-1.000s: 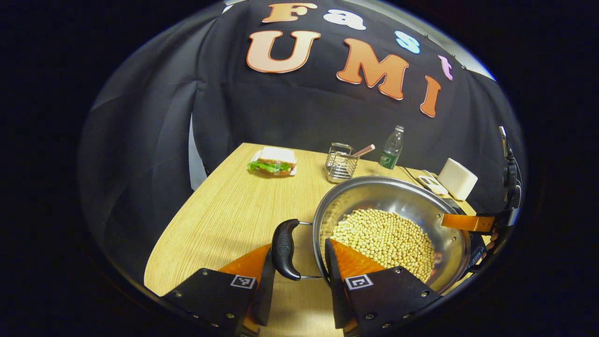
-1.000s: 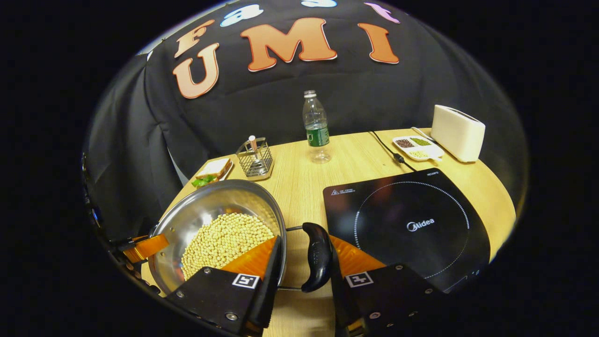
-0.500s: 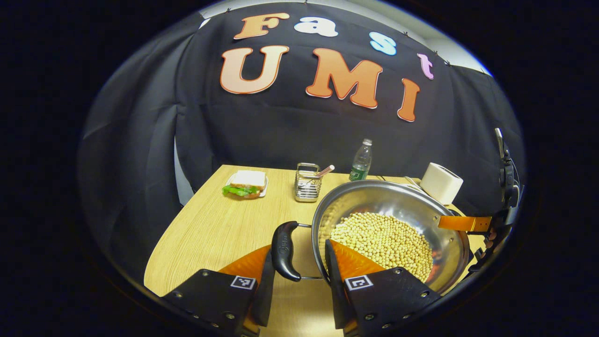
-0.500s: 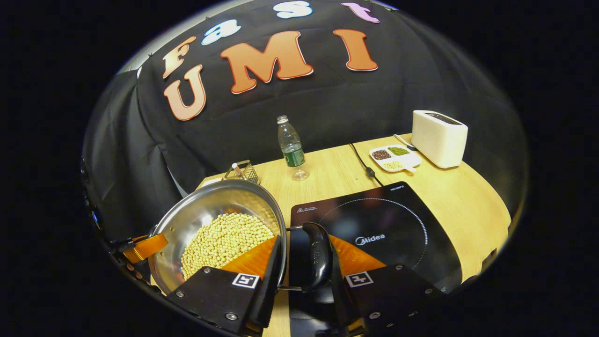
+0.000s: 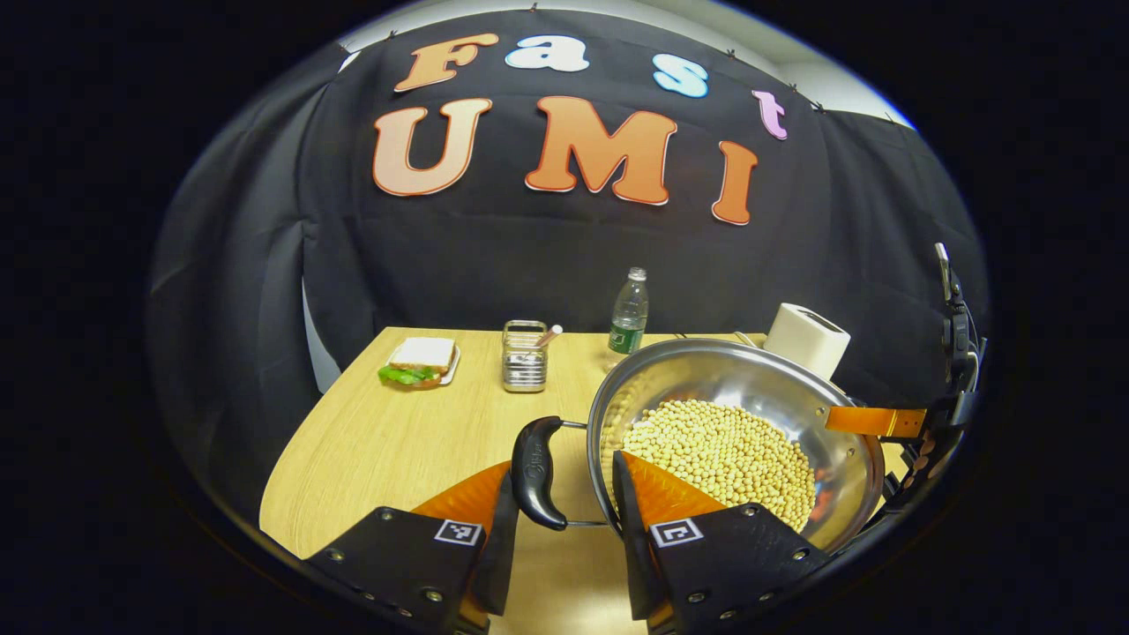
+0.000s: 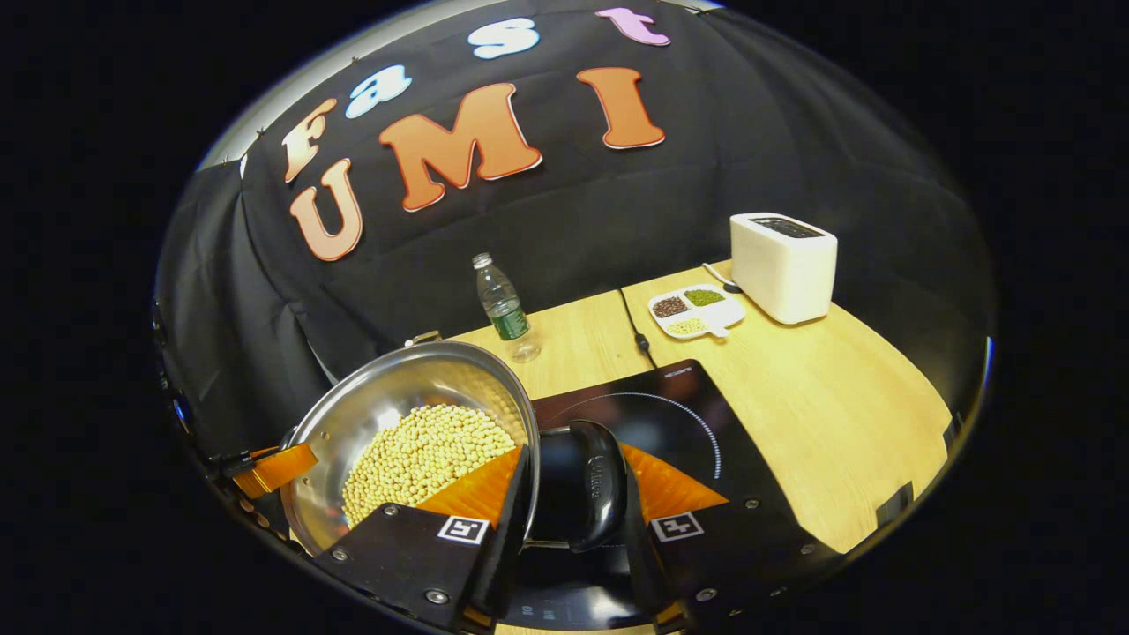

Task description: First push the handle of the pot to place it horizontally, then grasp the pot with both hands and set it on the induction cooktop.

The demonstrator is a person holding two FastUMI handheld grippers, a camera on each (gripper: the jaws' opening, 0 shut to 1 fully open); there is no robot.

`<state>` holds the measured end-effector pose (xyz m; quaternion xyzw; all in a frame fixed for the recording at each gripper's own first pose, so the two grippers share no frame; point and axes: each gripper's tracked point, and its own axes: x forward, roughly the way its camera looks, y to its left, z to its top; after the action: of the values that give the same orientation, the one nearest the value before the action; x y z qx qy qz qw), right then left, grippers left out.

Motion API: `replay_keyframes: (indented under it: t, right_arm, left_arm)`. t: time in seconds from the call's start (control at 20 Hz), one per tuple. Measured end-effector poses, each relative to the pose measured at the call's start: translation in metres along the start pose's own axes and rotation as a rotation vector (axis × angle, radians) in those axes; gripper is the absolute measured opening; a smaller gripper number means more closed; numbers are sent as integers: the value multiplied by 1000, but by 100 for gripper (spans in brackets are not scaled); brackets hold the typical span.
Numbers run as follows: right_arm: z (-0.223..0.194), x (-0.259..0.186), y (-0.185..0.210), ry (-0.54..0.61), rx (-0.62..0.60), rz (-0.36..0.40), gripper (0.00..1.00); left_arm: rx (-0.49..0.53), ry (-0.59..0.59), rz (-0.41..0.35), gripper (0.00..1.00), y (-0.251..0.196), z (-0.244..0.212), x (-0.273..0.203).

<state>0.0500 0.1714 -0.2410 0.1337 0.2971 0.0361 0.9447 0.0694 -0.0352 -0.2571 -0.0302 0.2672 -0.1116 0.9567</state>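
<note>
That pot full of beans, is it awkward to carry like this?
Probably heavy: the steel pot holds a deep heap of soybeans. Tilting would likely send the loose beans sliding. Its wire-mounted side handles look slim, so the grip may slip or pivot.

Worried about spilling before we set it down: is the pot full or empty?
Partly full: a heap of pale beans covers the bottom of the pot, well below its rim.

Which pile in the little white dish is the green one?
In the right gripper view, the white divided dish beside the toaster holds three piles; the green pile is nearest the toaster, unlike the dark brown and yellowish ones.
</note>
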Motion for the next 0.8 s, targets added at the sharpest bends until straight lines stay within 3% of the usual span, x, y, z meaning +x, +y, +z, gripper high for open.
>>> replay_keyframes:
  t: [0.4, 0.45, 0.5, 0.65, 0.8]
  right_arm:
    - [10, -6, -62, 1, 49, -31, 52]
    - [11, -7, -67, 3, 51, -35, 48]
    - [12, -7, -72, 1, 52, -38, 53]
    - [15, -7, -86, -4, 62, -41, 48]
    - [10, -2, -97, 10, 66, -46, 53]
  left_arm:
    - [33, 15, -35, 54, -67, 3, 13]
    - [31, 18, -39, 54, -73, 2, 16]
    - [34, 23, -42, 54, -78, 0, 18]
    - [48, 27, -42, 53, -93, -1, 22]
    - [57, 42, -44, 54, -103, -9, 29]
